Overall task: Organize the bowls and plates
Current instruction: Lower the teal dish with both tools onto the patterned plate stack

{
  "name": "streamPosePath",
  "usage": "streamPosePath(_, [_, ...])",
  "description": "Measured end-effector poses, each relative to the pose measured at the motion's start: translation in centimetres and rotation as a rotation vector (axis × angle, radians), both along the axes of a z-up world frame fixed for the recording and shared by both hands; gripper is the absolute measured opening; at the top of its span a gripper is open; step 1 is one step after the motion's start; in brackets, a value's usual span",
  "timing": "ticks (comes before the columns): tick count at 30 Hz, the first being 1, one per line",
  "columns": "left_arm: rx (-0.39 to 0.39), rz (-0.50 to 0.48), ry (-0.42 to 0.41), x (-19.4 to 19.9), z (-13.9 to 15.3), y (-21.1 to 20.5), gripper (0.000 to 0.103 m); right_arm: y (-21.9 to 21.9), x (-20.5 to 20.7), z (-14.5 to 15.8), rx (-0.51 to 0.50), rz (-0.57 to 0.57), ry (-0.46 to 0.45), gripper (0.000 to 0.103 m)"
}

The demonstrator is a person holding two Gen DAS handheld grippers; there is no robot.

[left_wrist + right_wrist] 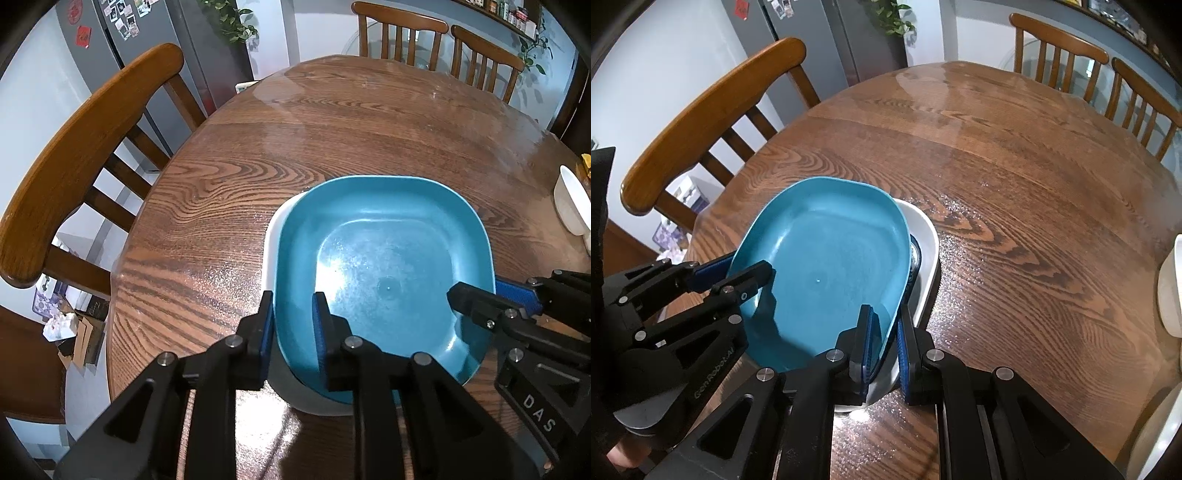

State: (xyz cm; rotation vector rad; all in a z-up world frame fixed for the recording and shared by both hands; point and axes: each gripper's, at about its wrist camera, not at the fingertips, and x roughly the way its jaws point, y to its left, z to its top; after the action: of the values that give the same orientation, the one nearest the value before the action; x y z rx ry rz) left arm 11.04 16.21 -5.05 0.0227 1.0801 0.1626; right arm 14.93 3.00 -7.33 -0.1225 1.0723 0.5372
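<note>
Two grippers (left [293, 325], right [886, 343]) straddle blue plate [384, 266].

Round wooden table [332, 122] bears a white dish [925, 236]; perhaps another white bowl [572, 206].

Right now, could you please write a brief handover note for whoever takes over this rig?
Left gripper: open, fingers straddling the blue plate at one rim, not clamping.
Right gripper: shut on the opposite rim.
Things: the blue plate sits tilted over a white dish on the wooden table; a white bowl stands apart at the table's right edge.
Done: blue plate brought over the white dish.
Left: probably settle it flat, release the right gripper, then deal with the white bowl.
</note>
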Motion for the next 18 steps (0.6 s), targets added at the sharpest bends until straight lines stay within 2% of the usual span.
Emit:
streamPosePath(3, [0.007,0.003,-0.014,-0.2,0.4,-0.1,0.038,-0.1,-0.3,0.4,-0.005,-0.002,-0.019,0.012])
streamPosePath(7, [0.015,0.01,-0.031,-0.7,1.0,0.1,0.043,-0.1,-0.5,1.1,-0.022,-0.016,-0.058,0.013])
streamPosePath(9, [0.013,0.018,-0.038,-1.0,1.3,0.2,0.05,-0.3,-0.7,1.4,-0.024,-0.029,-0.075,0.013])
streamPosePath(10, [0.012,0.019,-0.042,-1.1,1.5,0.2,0.054,-0.5,-0.8,1.6,-0.018,-0.034,-0.08,0.013])
streamPosePath(18, [-0.009,-0.002,-0.082,-2.5,3.1,-0.5,0.07,-3.1,-2.6,3.9,0.08,-0.051,-0.08,0.013])
